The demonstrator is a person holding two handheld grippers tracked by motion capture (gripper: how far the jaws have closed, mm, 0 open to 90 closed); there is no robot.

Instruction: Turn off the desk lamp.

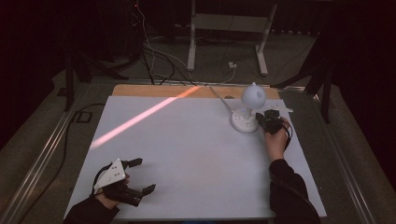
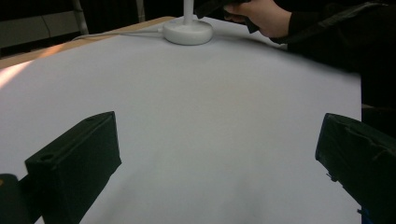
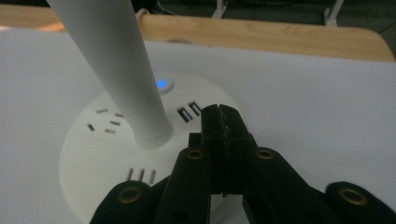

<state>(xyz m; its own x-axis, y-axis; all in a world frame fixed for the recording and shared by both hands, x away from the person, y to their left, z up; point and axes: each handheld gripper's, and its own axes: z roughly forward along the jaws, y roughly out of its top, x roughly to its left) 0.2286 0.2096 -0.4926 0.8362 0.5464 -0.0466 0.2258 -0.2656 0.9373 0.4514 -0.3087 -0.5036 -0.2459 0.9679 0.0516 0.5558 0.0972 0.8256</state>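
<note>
While the desk lamp (image 1: 246,108) stands at the upper right of the high view on the white desk (image 1: 187,154), we note the right gripper (image 1: 267,116) just beside its round base (image 3: 116,158). Seen in the right gripper view, its jaws are pressed together with nothing between them, tips over the base's rim near the USB slots (image 3: 188,111); a blue light (image 3: 162,84) glows beyond the stem (image 3: 112,70). We record the left gripper (image 1: 144,175) at lower left, jaws spread wide, well apart from the lamp.

No text, label, brand or number can be read on the lamp base (image 3: 116,154) or elsewhere
</note>
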